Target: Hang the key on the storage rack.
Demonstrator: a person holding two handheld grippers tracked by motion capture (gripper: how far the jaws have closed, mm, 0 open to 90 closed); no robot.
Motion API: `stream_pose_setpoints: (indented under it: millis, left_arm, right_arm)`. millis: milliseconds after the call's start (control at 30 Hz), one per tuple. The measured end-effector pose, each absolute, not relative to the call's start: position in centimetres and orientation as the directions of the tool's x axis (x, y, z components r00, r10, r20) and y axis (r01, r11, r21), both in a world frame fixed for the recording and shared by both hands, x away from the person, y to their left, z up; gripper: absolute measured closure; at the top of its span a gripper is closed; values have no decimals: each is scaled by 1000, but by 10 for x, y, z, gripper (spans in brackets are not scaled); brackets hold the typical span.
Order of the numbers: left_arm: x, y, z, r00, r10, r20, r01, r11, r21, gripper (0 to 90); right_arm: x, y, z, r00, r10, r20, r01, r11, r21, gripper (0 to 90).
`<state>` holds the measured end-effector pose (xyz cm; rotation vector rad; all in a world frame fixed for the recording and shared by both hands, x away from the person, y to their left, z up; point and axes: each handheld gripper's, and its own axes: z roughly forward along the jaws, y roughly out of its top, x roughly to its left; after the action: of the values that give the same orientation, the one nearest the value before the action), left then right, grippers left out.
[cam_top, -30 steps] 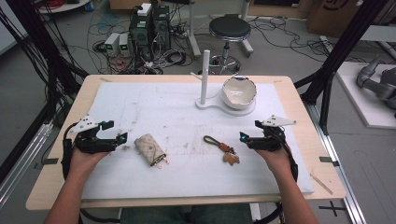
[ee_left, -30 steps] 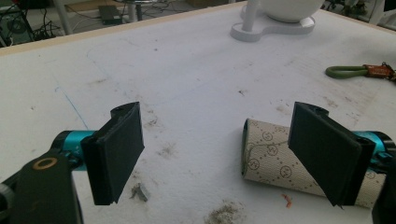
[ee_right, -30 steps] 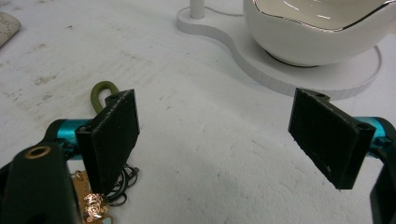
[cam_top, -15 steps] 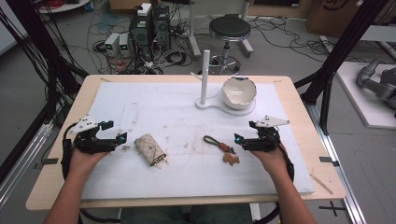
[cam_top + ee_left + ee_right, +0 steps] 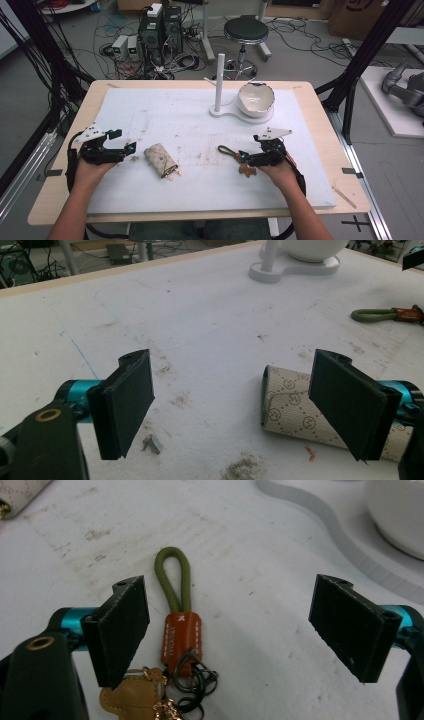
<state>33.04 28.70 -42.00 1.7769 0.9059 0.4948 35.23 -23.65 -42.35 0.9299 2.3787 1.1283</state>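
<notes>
Right tool (image 5: 242,157) gapes wide over the green-looped keychain (image 5: 177,620) (tan charm at its 7 o'clock), left tool (image 5: 131,148) equally wide beside the patterned pouch (image 5: 161,160).

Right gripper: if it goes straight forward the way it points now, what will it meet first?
Most likely the keychain: its green loop and orange tab lie between the open jaws of the right gripper, nearer one jaw. How high the jaws ride above it is unclear.

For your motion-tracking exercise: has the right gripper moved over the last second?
Yes. The right gripper has shifted left toward the green-looped keychain, judged against the fixed white post stand.
</notes>
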Motion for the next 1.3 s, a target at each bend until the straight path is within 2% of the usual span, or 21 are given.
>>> stream_pose_setpoints:
  millis: [433,500,700,1033,1167,1200,1300]
  left_arm:
    - [331,287,-421,629,772,-86,351,-183,918,182]
    - [331,287,-421,630,772,-87,352,-184,918,182]
    - [331,287,-421,631,771,-88,353,-185,917,182]
    - [332,286,-421,631,771,-89,355,-185,916,182]
    - [332,285,-421,632,770,-90,354,-184,917,182]
    - [332,284,-421,635,767,-88,353,-187,917,182]
    - [333,283,-421,636,767,-89,354,-187,916,182]
  right_arm:
    - [354,-221,-439,-760,648,-42,437,558,705,182]
    - [354,-219,-440,-768,638,-49,433,574,695,266]
    - [355,-216,-443,-779,625,-48,438,597,672,335]
    - [352,-212,-443,-802,596,-35,432,620,655,550]
    - [351,-212,-443,-803,596,-27,438,620,651,608]
    - [350,-212,-442,-800,599,-25,442,618,650,674]
    - [351,-213,-443,-801,598,-21,442,615,653,682]
